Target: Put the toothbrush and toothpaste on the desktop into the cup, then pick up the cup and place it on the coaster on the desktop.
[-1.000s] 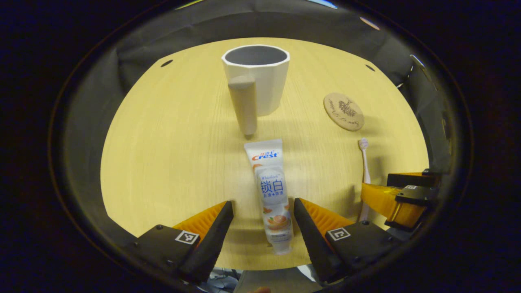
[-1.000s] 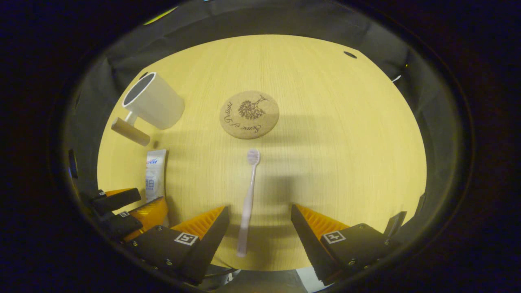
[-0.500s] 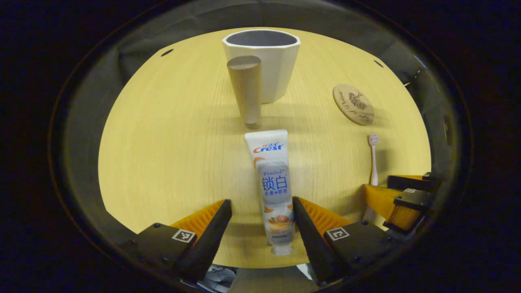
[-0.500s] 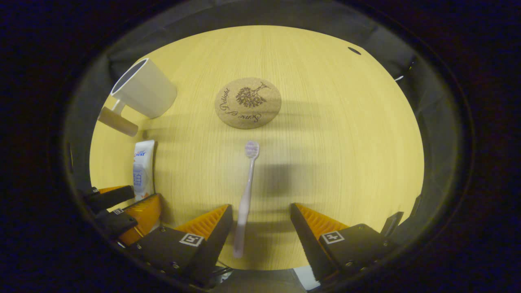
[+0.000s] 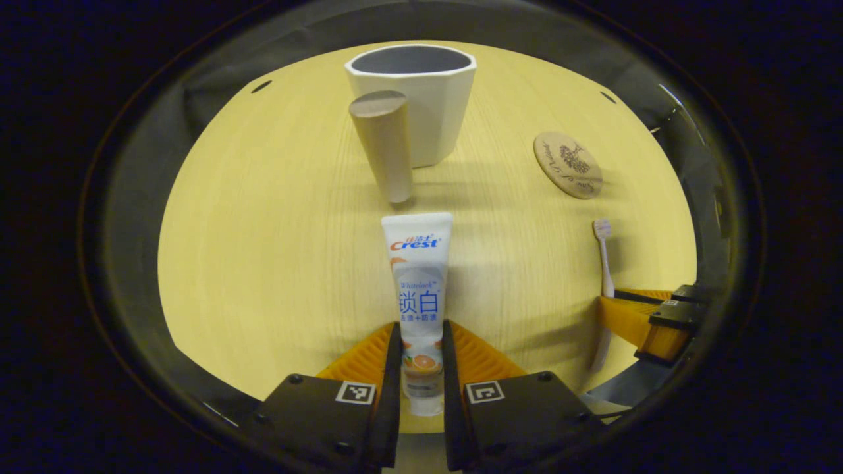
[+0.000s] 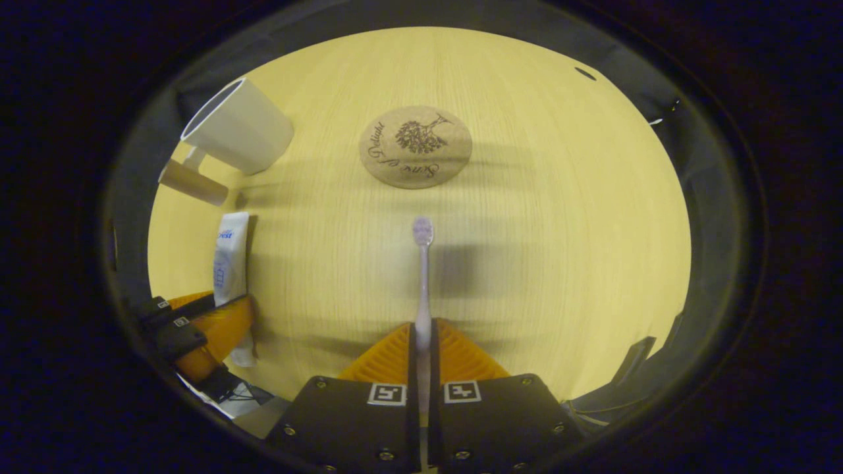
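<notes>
Your left gripper (image 5: 421,359) clamps the toothpaste (image 5: 419,289), its length pointing straight ahead at the cup (image 5: 421,99); your right gripper (image 6: 422,355) pinches the toothbrush (image 6: 423,276).

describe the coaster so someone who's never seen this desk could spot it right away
Start at the yellow wooden desktop and find the white cup with its thick wooden handle. The coaster lies flat to one side of the cup, just beyond the brush end of the toothbrush held by the right gripper. It is the only round, brown cork disc, printed with a dark tree.
</notes>
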`<state>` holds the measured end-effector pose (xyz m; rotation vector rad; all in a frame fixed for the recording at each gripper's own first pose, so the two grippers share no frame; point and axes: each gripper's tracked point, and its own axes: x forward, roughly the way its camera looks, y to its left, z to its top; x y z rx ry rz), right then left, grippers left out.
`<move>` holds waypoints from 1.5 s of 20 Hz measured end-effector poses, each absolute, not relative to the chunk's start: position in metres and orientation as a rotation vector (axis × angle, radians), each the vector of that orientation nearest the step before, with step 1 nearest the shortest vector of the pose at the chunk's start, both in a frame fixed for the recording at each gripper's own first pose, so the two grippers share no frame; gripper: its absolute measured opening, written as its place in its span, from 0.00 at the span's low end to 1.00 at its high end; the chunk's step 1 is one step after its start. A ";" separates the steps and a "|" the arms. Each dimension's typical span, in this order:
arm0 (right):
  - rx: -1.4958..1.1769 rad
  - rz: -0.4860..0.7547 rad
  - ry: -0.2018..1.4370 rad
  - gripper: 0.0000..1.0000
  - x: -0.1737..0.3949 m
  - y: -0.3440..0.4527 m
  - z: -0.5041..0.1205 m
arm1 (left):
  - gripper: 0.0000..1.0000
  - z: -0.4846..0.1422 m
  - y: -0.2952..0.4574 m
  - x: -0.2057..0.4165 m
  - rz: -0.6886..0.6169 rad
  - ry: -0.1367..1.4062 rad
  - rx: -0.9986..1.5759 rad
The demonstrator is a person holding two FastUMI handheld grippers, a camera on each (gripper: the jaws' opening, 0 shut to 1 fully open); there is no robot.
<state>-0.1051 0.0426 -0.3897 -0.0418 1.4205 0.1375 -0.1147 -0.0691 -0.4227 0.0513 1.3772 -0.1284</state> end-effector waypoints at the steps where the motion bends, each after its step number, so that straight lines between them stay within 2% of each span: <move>1: -0.042 0.134 1.422 0.06 -0.105 0.042 -0.388 | 0.37 -0.424 -0.070 -0.114 -0.129 1.376 0.052; 4: -0.037 0.127 1.423 0.06 -0.104 0.043 -0.390 | 0.34 -0.421 -0.073 -0.117 -0.154 1.380 0.029; 8: -0.036 0.122 1.419 0.06 -0.103 0.043 -0.390 | 0.35 -0.404 -0.080 -0.123 -0.192 1.377 0.008; 18: -0.026 0.115 1.417 0.06 -0.102 0.043 -0.390 | 0.36 -0.310 -0.109 -0.099 -0.305 1.214 -0.016; 24: -0.017 0.112 1.417 0.06 -0.101 0.043 -0.390 | 0.36 -0.261 -0.108 -0.051 -0.319 1.117 -0.074; 30: -0.008 0.109 1.412 0.06 -0.101 0.042 -0.389 | 0.34 -0.221 -0.077 0.040 -0.282 0.973 -0.088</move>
